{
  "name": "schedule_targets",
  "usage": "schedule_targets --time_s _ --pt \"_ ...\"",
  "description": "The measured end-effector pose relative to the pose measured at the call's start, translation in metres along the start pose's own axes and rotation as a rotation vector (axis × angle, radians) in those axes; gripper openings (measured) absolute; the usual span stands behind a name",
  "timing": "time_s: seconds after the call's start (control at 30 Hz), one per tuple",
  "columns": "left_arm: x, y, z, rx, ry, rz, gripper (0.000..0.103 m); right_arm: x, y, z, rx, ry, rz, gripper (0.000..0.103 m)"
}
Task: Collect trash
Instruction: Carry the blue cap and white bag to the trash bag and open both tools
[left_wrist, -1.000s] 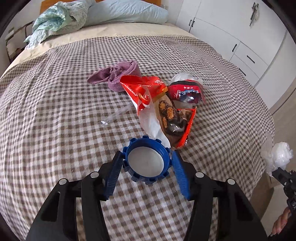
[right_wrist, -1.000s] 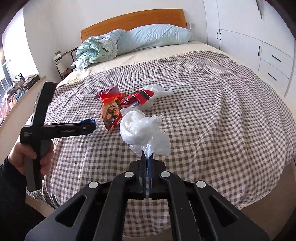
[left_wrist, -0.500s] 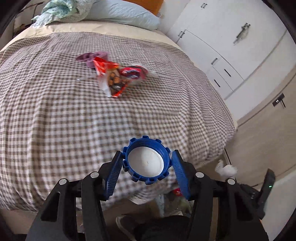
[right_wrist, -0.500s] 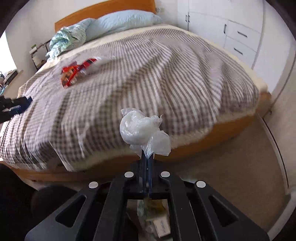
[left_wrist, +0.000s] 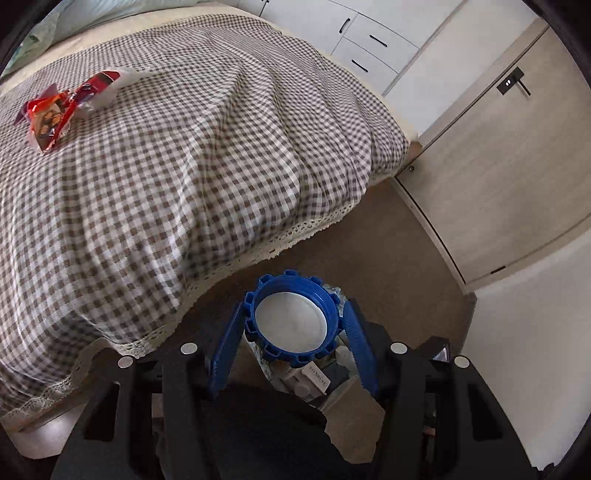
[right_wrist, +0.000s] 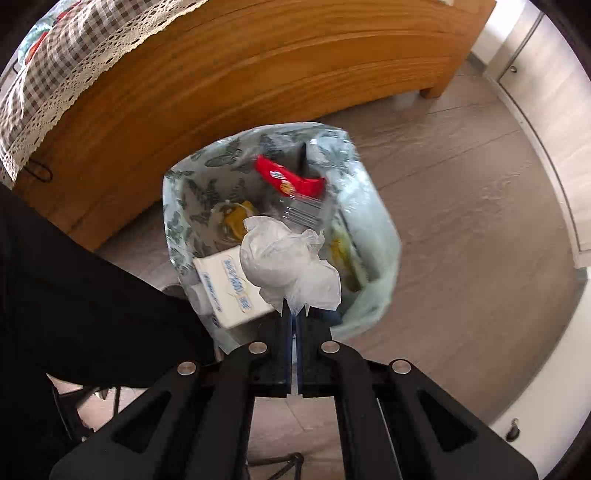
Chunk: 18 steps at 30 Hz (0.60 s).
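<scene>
A bed with a brown-and-white checked cover (left_wrist: 177, 155) fills most of the left wrist view, its wooden frame (right_wrist: 229, 77) curving across the top of the right wrist view. On the floor just beside that frame stands a trash bin lined with a leaf-printed bag (right_wrist: 373, 236), already holding a red wrapper (right_wrist: 288, 179), a white carton (right_wrist: 229, 284) and other scraps. The right gripper (right_wrist: 294, 314) points almost straight down over the bin's mouth, jaws clamped tight on a crumpled clear plastic bag (right_wrist: 288, 266) that hangs above the bin's contents. The left gripper (left_wrist: 293, 334) tilts steeply down over the bin, its blue pads pressed to either side of a blue bottle cap (left_wrist: 291, 319). Red snack wrappers (left_wrist: 55, 110) lie far off on the bed cover.
</scene>
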<state>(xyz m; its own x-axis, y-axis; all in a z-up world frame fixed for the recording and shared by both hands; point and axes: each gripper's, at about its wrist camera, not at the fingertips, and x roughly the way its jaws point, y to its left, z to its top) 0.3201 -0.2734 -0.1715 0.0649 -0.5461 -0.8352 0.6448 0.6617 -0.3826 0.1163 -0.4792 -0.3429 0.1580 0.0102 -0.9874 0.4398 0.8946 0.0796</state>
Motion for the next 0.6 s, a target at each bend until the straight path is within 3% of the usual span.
schedule_targets --time_s 0.2,0.3,0.4,0.43,0.5,0.53,0.6 --pt "0.031 -0.018 0.004 0.013 0.075 -0.008 0.052 0.026 0.002 0.017 -0.018 0.036 -0.057 0.002" --pt "0.05 -0.03 0.006 0.026 0.117 -0.01 0.052 0.047 -0.015 0.019 0.034 0.095 -0.105 0.002" --pt "0.071 -0.043 0.009 0.038 0.165 -0.022 0.053 0.062 -0.035 0.014 0.107 0.14 -0.1 0.003" --pt "0.08 -0.047 0.01 0.041 0.182 -0.024 0.053 0.065 -0.039 0.013 0.125 0.142 -0.088 0.007" --pt "0.096 -0.053 0.011 0.05 0.216 -0.032 0.053 0.065 -0.044 0.013 0.139 0.135 -0.053 0.037" --pt "0.105 -0.056 0.012 0.053 0.238 -0.023 0.053 0.063 -0.047 0.013 0.152 0.119 -0.062 0.057" --pt "0.122 -0.064 0.012 0.077 0.274 -0.004 0.053 0.06 -0.053 0.014 0.175 0.092 -0.068 0.057"
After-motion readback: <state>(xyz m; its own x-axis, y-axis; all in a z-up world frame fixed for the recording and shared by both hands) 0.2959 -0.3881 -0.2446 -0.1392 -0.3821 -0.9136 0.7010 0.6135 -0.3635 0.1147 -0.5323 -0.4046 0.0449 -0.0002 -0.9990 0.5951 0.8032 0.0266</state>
